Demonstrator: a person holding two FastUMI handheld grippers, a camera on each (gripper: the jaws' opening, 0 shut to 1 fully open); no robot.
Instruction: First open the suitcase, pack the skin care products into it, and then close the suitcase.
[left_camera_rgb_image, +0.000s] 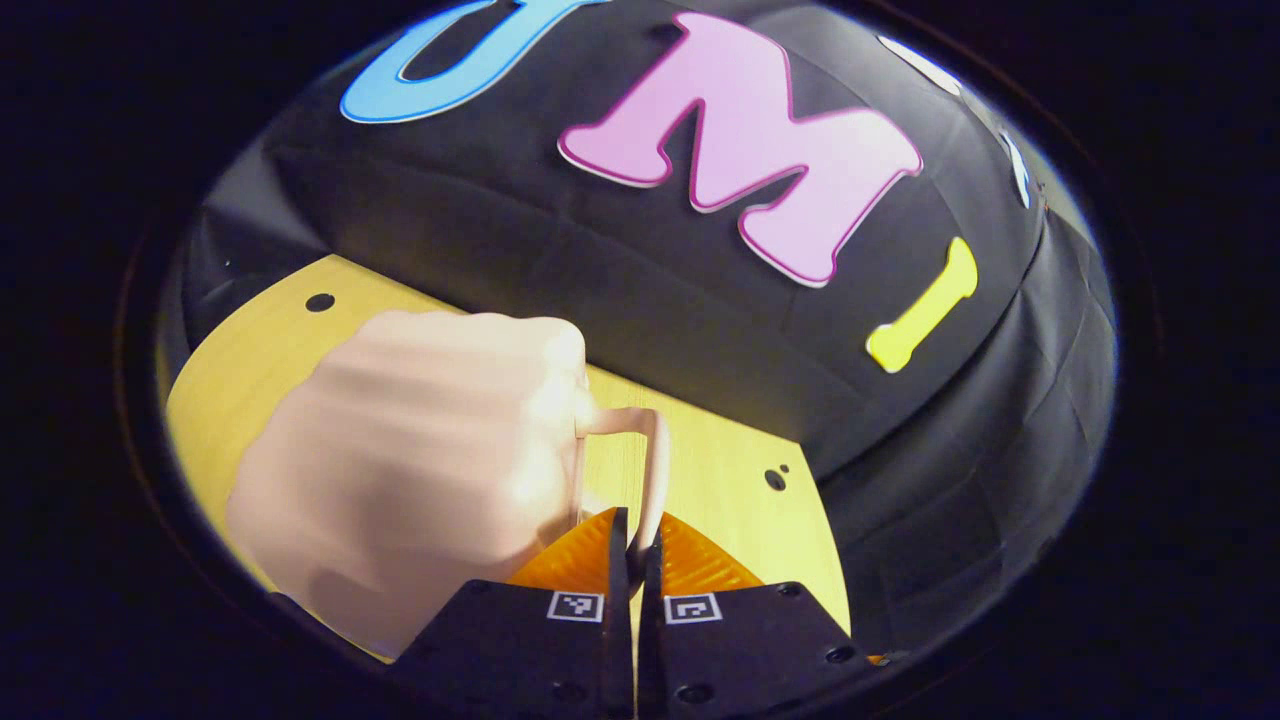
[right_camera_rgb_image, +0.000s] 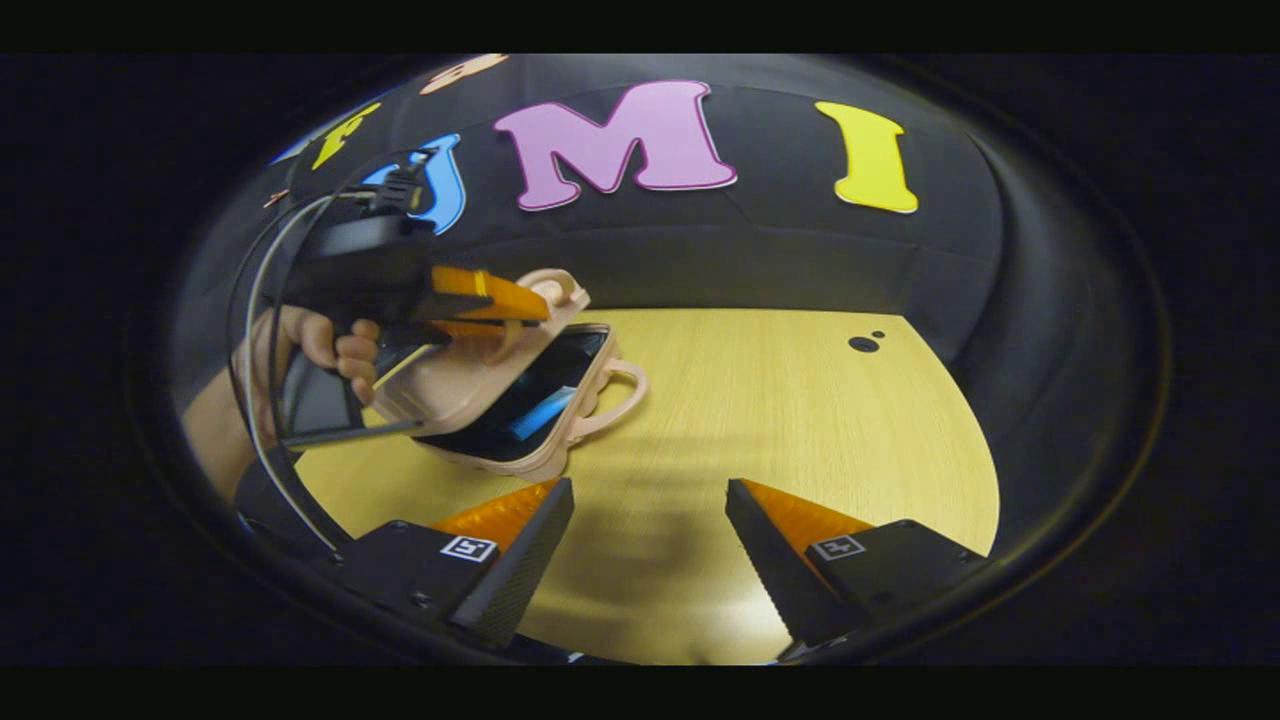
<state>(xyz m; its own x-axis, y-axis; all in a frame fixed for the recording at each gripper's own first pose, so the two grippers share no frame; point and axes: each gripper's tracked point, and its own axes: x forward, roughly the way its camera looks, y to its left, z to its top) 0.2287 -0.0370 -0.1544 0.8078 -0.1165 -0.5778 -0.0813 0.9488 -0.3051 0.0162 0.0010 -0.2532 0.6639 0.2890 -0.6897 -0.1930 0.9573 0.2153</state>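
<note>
Left gripper (left_camera_rgb_image: 634, 545) fingers pinch suitcase lid handle (left_camera_rgb_image: 650, 470) | right gripper (right_camera_rgb_image: 650, 530) wide open, empty, above worktop (right_camera_rgb_image: 800, 420) | risk: thin handle slips, lid (right_camera_rgb_image: 470, 375) slams.

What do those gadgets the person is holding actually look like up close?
Each gripper, the left and the right, has a black body with two wedge-shaped fingers, ribbed orange outside and black inside. A small square black-and-white marker sits at each finger's base. In the right gripper view, thin cables loop off the left gripper.
</note>
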